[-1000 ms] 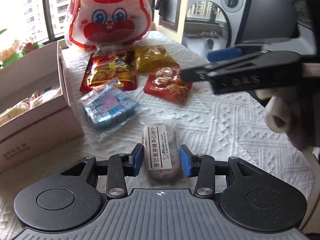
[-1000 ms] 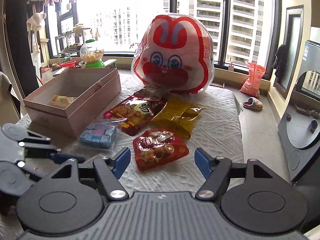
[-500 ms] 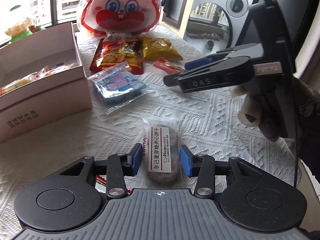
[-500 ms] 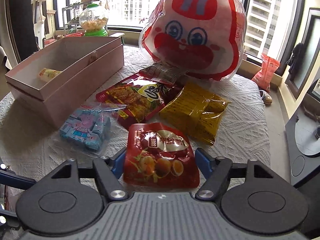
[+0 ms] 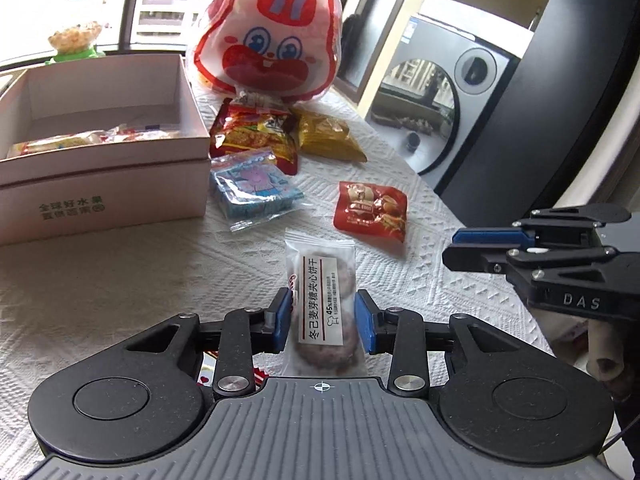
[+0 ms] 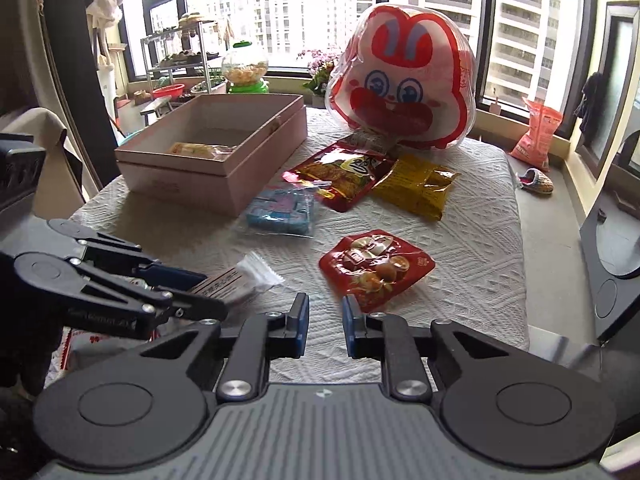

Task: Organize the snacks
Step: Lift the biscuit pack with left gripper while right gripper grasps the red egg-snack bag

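My left gripper (image 5: 323,318) is shut on a clear-wrapped biscuit pack (image 5: 322,300) with a white label, held just above the white cloth. It also shows in the right wrist view (image 6: 224,284). My right gripper (image 6: 325,326) is empty with a narrow gap between its jaws, just short of a red snack pouch (image 6: 376,266) that lies flat on the cloth. The pouch also shows in the left wrist view (image 5: 370,210). The pink box (image 5: 100,160) stands open at the left with several wrapped snacks inside.
A blue candy bag (image 5: 252,182), a red chip bag (image 5: 256,136) and a yellow bag (image 5: 326,136) lie beside the box. A big rabbit-face bag (image 5: 268,36) stands behind them. The table edge (image 6: 520,240) drops off at the right.
My right gripper has pulled back from around the red pouch and narrowed its jaws, leaving the pouch on the cloth. My left gripper has lifted back with the biscuit pack, the box now nearer ahead.
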